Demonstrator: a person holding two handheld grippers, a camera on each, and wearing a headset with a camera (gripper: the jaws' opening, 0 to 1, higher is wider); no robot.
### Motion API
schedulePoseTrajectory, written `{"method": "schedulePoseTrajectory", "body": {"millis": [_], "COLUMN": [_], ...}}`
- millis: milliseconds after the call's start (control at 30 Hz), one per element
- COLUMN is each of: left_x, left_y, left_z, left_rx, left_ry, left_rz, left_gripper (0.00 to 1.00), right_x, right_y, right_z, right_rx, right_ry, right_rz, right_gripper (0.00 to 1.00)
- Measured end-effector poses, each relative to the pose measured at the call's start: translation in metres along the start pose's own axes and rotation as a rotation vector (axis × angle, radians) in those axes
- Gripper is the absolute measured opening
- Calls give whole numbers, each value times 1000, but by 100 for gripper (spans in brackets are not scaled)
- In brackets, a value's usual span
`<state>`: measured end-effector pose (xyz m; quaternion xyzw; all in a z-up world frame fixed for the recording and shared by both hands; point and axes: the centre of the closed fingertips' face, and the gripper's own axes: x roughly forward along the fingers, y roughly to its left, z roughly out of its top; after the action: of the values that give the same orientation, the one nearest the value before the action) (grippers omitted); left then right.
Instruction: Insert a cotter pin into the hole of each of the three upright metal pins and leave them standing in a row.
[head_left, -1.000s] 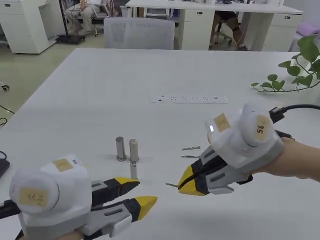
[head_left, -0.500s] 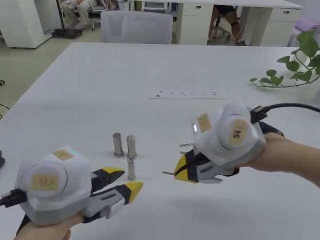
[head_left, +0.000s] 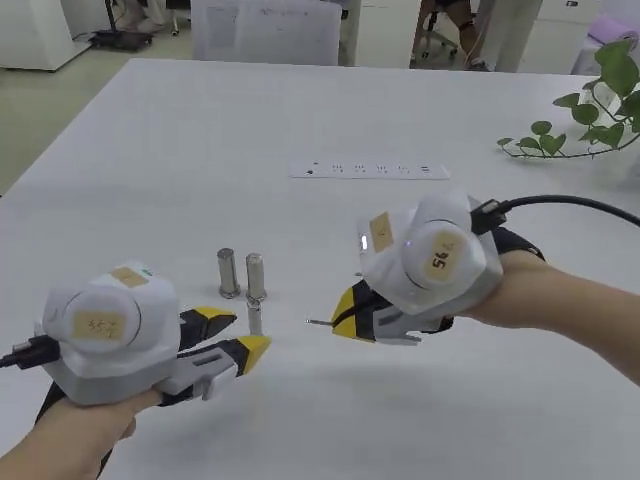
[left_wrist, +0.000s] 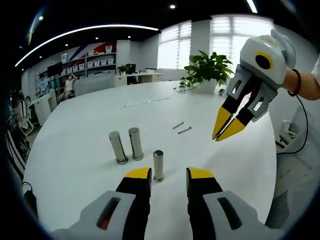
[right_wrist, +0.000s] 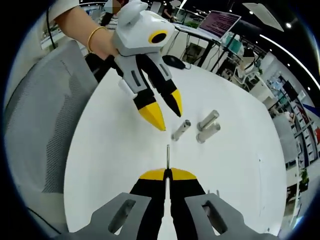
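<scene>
Cotter pin (right_wrist: 167, 157) first: it is pinched between the pressed-together jaws of the right gripper (right_wrist: 167, 174) and sticks straight out past the yellow tips. Its free end is aimed toward the front metal pin (left_wrist: 158, 165), near it but clearly apart from it. That front metal pin stands upright on the white table (head_left: 150, 150), alone, on the person's side of the group. The two other metal pins (left_wrist: 135, 143) stand upright side by side just behind the front metal pin. They are very close together, and I cannot tell whether they touch each other. The left gripper (left_wrist: 169, 175) comes at the front metal pin from the side opposite the right gripper, held low over the table with its jaws spread. In the left gripper view the front metal pin rises in the gap right at the two yellow tips. From the head view the nearer tip sits just beside the pin's base, and I cannot tell whether it touches. Nothing is clamped in those jaws. The right gripper hangs a little above the table, tilted down toward the front metal pin, with a black cable running off its back. Two loose cotter pins (left_wrist: 181, 128) lie flat on the table beyond the front metal pin, toward the right gripper's side, roughly parallel and just beside one another. A white power strip (head_left: 367, 171) lies flat well beyond the front metal pin, and a leafy plant (head_left: 590, 130) trails onto the table farther off still, to the right.
</scene>
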<state>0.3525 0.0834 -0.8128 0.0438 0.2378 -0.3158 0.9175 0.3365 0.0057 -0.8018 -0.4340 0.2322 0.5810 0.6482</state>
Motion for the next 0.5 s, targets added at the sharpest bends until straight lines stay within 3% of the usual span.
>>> {"method": "schedulePoseTrajectory", "body": {"millis": [500], "left_x": [16], "left_y": [7], "left_z": [-7], "left_rx": [42], "left_ry": [32], "left_rz": [-24], "left_gripper": [23], "right_x": [17], "right_y": [-12], "right_z": [3], "right_rx": [-8], "right_ry": [9], "right_rz": [-28], "right_gripper": [2]}}
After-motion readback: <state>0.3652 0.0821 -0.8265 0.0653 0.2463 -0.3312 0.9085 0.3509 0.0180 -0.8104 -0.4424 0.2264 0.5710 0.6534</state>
